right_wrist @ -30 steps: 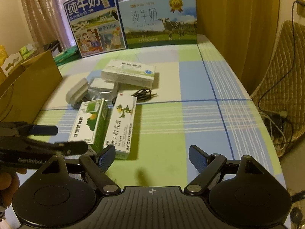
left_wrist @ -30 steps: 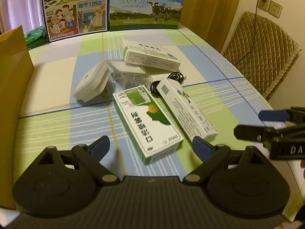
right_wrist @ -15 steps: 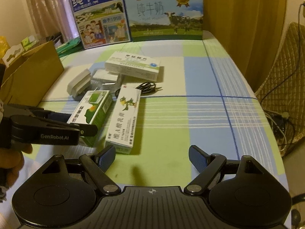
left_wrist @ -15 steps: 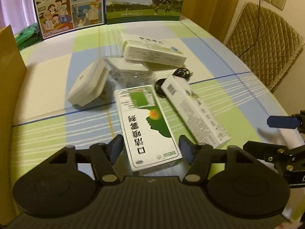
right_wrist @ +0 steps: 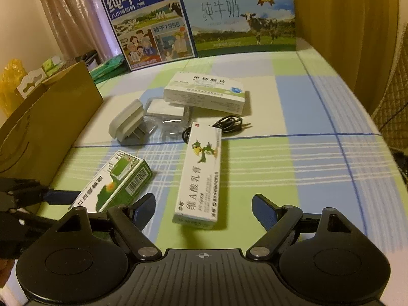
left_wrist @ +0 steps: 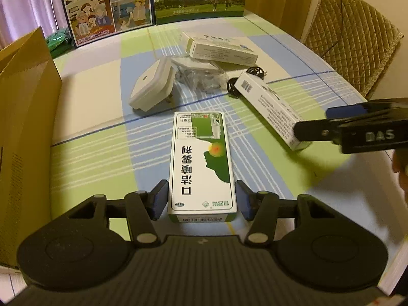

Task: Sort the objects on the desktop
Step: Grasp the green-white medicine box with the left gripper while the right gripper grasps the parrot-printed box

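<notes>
A green and white spray box (left_wrist: 201, 158) lies lengthwise on the checked tablecloth, and its near end sits between the fingers of my left gripper (left_wrist: 202, 199). Both blue pads press its sides, so the gripper is shut on it. The same box (right_wrist: 112, 181) shows at the lower left of the right wrist view. A long white ointment box (right_wrist: 201, 170) with a green dragon print lies to its right. My right gripper (right_wrist: 204, 210) stands wide open, with the near end of that box between its fingers and apart from both. The right gripper (left_wrist: 316, 122) also reaches in from the right.
Behind the boxes lie a white charger plug (left_wrist: 150, 89), a clear bag holding a white item (left_wrist: 199, 74), a white medicine box (left_wrist: 221, 51) and a coiled black cable (left_wrist: 255, 72). A brown paper bag (left_wrist: 25, 127) stands at the left. Two milk cartons (left_wrist: 107, 7) line the far edge. A quilted chair (left_wrist: 352, 46) is at the right.
My left gripper moved forward around the spray box and closed on its near end. My right gripper moved forward until the ointment box end lay between its open fingers.
</notes>
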Demonstrator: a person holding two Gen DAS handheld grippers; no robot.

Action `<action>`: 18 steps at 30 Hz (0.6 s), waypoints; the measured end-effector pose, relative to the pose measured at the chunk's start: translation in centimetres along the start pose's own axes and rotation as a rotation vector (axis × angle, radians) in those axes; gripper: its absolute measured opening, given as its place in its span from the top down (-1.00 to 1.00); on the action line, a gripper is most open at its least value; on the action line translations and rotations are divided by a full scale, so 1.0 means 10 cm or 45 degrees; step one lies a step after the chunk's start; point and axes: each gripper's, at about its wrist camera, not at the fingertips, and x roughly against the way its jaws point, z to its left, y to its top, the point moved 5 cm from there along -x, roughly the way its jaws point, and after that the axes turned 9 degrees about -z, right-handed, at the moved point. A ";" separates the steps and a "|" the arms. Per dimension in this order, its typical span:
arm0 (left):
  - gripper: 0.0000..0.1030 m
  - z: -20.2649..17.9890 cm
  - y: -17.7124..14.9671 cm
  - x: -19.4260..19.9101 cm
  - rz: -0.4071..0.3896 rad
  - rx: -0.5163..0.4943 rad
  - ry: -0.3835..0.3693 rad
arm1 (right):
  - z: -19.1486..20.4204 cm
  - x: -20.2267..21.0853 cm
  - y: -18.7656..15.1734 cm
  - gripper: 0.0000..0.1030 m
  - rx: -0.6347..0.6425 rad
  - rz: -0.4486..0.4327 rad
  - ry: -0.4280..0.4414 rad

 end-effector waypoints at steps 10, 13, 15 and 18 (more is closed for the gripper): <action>-0.26 -0.03 -0.04 -0.06 -0.024 -0.040 0.004 | 0.07 -0.16 -0.02 0.28 0.074 0.038 -0.058; 0.00 -0.05 -0.02 -0.06 -0.012 -0.045 0.018 | 0.12 -0.04 -0.06 0.30 0.174 0.033 -0.097; 0.00 -0.07 -0.03 -0.03 -0.005 -0.053 0.033 | 0.16 0.05 -0.13 0.30 0.234 0.039 -0.118; 0.00 -0.12 -0.09 0.05 0.015 -0.056 0.037 | 0.19 0.20 -0.27 0.30 0.263 0.056 -0.145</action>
